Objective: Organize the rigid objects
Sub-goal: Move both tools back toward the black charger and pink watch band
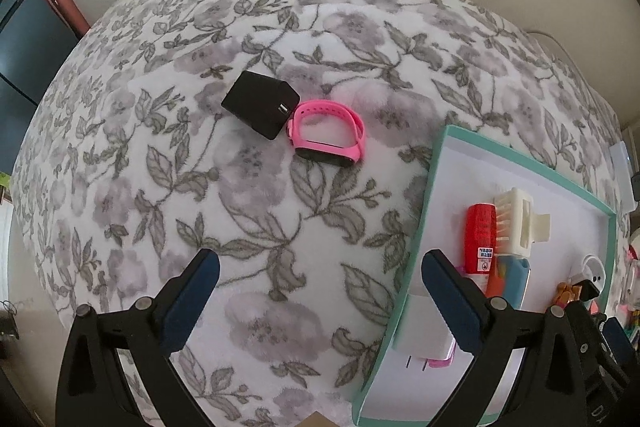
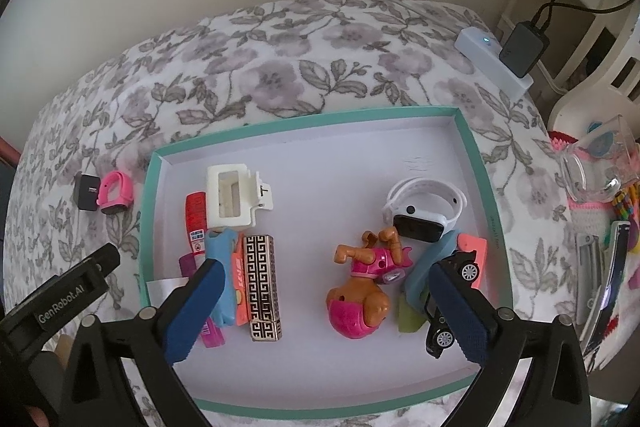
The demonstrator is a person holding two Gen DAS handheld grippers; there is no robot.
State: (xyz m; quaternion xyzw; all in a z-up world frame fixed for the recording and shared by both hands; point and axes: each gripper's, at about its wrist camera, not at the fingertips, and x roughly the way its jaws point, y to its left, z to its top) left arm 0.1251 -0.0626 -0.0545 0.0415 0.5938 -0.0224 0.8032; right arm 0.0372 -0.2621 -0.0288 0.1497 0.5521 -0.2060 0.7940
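Observation:
A black charger block point(image 1: 260, 103) and a pink smartwatch point(image 1: 328, 135) lie touching on the floral blanket, left of the teal-rimmed tray point(image 1: 424, 211). My left gripper point(image 1: 320, 291) is open and empty, well short of them. In the right wrist view the charger point(image 2: 86, 191) and pink watch point(image 2: 116, 191) lie left of the tray point(image 2: 476, 163). The tray holds a white clip point(image 2: 236, 197), a patterned box point(image 2: 262, 285), a toy dog point(image 2: 366, 287), a white watch point(image 2: 424, 211) and a black toy car point(image 2: 444, 323). My right gripper point(image 2: 324, 303) is open and empty above the tray.
The left gripper's body point(image 2: 60, 299) shows at the lower left of the right wrist view. A white power strip point(image 2: 494, 63) with a black adapter lies at the bed's far right. A glass mug point(image 2: 596, 159) and clutter stand to the right.

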